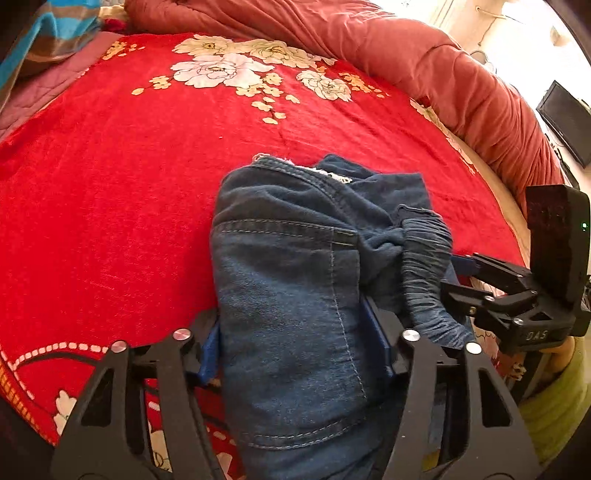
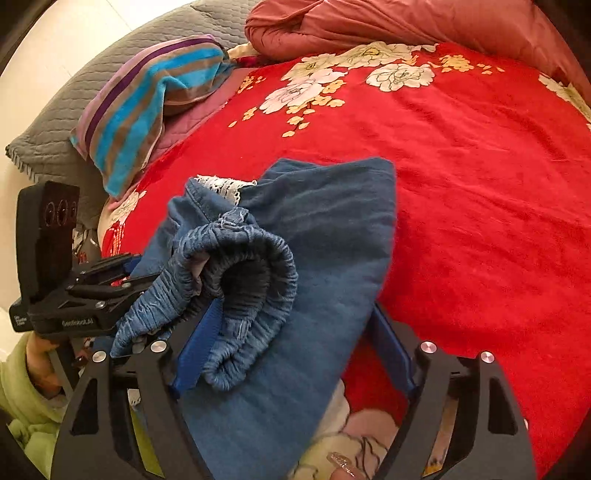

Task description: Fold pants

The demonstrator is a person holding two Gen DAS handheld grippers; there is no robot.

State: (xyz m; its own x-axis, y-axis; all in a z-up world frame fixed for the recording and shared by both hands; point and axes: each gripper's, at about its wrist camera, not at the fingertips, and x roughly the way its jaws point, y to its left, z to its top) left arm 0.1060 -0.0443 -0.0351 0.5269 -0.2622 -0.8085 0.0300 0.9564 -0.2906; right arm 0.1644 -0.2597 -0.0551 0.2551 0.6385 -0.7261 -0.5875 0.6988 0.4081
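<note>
Red floral bedspread (image 1: 110,184) covers the bed, w/ a rust-pink quilt (image 1: 424,62) bunched along its far edge and a striped towel (image 1: 48,33) at top left.

Left wrist view: folded denim pants (image 1: 295,280) lie on the spread, running from mid-frame down btwn the fingers. Left gripper (image 1: 297,341) straddles the pocket side, about half open; blue pads (image 1: 210,350) sit right against the fabric on both sides, but can't tell if they actually press it. Elastic waistband (image 1: 424,273) bunches up at the pants' right edge. Right gripper (image 1: 465,269) comes in from the right at that waistband, fingertips touching or just under it; a hand in a light green sleeve (image 1: 561,402) is behind it.

Right wrist view: same pants (image 2: 325,240), plain side up, white lace trim (image 2: 221,184) at the far end. Waistband (image 2: 240,295) is curled into a roll over the left finger. Right gripper (image 2: 295,350) is fairly wide, fabric btwn the fingers; right pad (image 2: 391,350) stands just off the cloth edge, so no clamp yet. Left gripper (image 2: 133,273) at left edge, tips under the denim. Striped towel (image 2: 147,96) lies on a grey pillow (image 2: 74,110).
</note>
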